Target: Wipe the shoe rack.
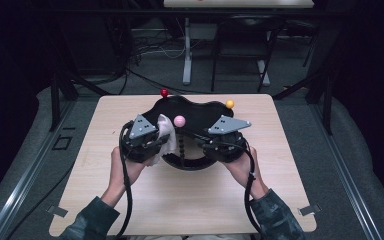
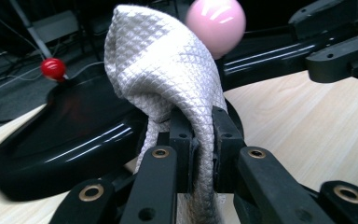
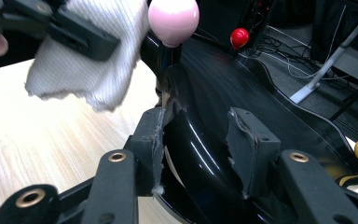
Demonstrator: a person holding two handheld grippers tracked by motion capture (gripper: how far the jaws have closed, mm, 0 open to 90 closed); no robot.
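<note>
On the wooden table point(image 1: 195, 200) lies a glossy black tray point(image 1: 190, 107) with a wavy rim, and small balls stand on it: a red ball point(image 1: 164, 92) at its far left edge, a yellow ball point(image 1: 229, 104) at its far right edge, and a pink ball point(image 1: 179, 120) on a black ribbed post point(image 1: 181, 145) near the middle. The left gripper point(image 1: 161, 142), held in the person's left hand point(image 1: 122, 167), has its jaws pressed together on a white cloth point(image 1: 164, 137) with a woven diamond pattern; in the left gripper view the cloth point(image 2: 168, 79) rises from between the jaws and folds over just in front of the pink ball point(image 2: 215, 23), with the black tray point(image 2: 65, 140) and the red ball point(image 2: 53, 68) to its left. The cloth sits at the near left part of the tray, just beside the post. The right gripper point(image 1: 205, 145), in the person's right hand point(image 1: 242, 170), is at the tray's near right rim; in the right gripper view its jaws stand on either side of the black rim point(image 3: 200, 154), the left pad touching it, the right pad seemingly a little off it. That view also shows the cloth point(image 3: 88, 60) in the left gripper point(image 3: 63, 32) beside the pink ball point(image 3: 173, 16).
</note>
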